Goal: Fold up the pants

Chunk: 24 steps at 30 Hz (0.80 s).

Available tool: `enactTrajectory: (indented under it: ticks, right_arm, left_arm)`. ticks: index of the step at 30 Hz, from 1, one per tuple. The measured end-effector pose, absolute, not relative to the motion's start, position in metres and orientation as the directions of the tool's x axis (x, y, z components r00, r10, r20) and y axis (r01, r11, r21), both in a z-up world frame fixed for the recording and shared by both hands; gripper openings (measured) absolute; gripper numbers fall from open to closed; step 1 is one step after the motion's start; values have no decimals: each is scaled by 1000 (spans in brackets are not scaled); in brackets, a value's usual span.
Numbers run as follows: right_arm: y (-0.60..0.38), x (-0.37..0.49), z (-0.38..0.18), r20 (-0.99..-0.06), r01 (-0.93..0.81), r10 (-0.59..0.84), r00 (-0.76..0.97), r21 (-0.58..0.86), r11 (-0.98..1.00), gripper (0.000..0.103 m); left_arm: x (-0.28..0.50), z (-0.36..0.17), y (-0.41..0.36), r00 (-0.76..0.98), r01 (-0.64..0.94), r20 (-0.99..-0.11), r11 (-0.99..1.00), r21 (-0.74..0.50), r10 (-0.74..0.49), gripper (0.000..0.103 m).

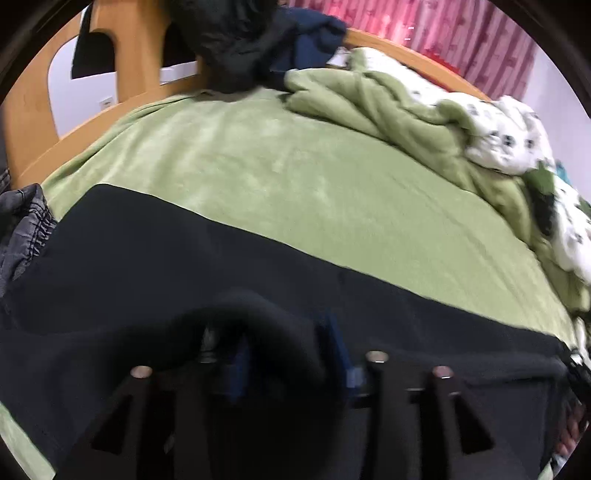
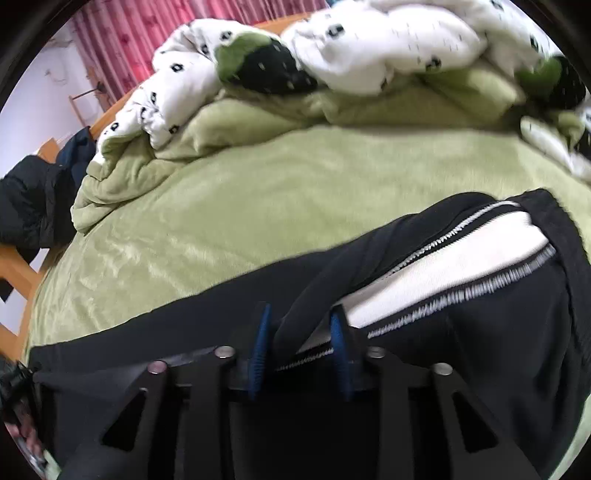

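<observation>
The black pants (image 1: 155, 266) lie stretched across the near part of a bed covered by a green blanket (image 1: 266, 155), and both grippers point steeply down at them from above the near edge.

In the left wrist view the left gripper (image 1: 291, 343) has its blue-padded fingers (image 1: 341, 347) parted, with a raised hump of black cloth bulging up between them. The picture is dark and blurred there, so whether the pads press on the fold cannot be told for sure; they seem to stand clear of it. The far edge of the pants runs as a straight line from upper left down to the right across the blanket.

In the right wrist view the right gripper (image 2: 300, 343) is also spread, its two blue fingers (image 2: 260, 343) standing apart. A rolled ridge of the black pants (image 2: 369, 243) rises between them, nearer the right finger, and the left pad is plainly off the cloth. Just right of the ridge the waist end shows a white inner lining (image 2: 454, 258) edged by pale zigzag stitching.

Beyond the pants, a rumpled white quilt with black marks (image 2: 362, 48) is heaped along the far side of the bed. Dark clothes (image 1: 236, 40) sit piled at the wooden bed frame (image 1: 33, 122), a grey denim garment (image 1: 26, 229) lies at the left edge, and a pink curtain (image 1: 436, 33) hangs behind.
</observation>
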State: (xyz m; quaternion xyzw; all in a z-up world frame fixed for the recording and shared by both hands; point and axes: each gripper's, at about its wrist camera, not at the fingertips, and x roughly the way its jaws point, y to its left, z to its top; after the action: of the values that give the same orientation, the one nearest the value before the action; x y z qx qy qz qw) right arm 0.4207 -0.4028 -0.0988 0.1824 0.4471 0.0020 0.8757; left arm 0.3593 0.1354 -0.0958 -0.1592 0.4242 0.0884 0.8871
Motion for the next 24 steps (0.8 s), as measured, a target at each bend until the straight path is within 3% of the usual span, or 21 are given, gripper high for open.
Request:
enactTrajectory:
  ticks: [2,3,6,11,16,22,24]
  right_arm:
    - [-404,401,-91,-765,136,226,603,378,916,45]
    - [-403,387,-86,-759,119,242,604,386,915,53]
    - [-401,338,-77,-759,80,219,613,335,939,57]
    - [-419,253,-88,-769,74,167,617,267,961,57]
    - [-460,217,-123,-770,172,258,583,428,887,57]
    - [-485,238,-143,-699,238,341,629,590,771,58]
    - [-486,258,-146,-695,247,329,639,590,769,59]
  left_arm:
    - [334,-85,128,651,-256,-759,941,-223,-3,70]
    - [319,-79,124,664,-240,-747,943,-229,-12,72]
    - [270,-75,117,678,-193,-731,940,-281,-80,73]
    - [197,-112,127,642,-195,-744,900,-391,-184,73]
    - [174,-153,157,673,-265,-677,757,-598,-299,73]
    - [203,-159,161,700,-289,-657,730,-619,-280,72]
    - [217,-158,159,696,-309,-676,749,-587,-242,63]
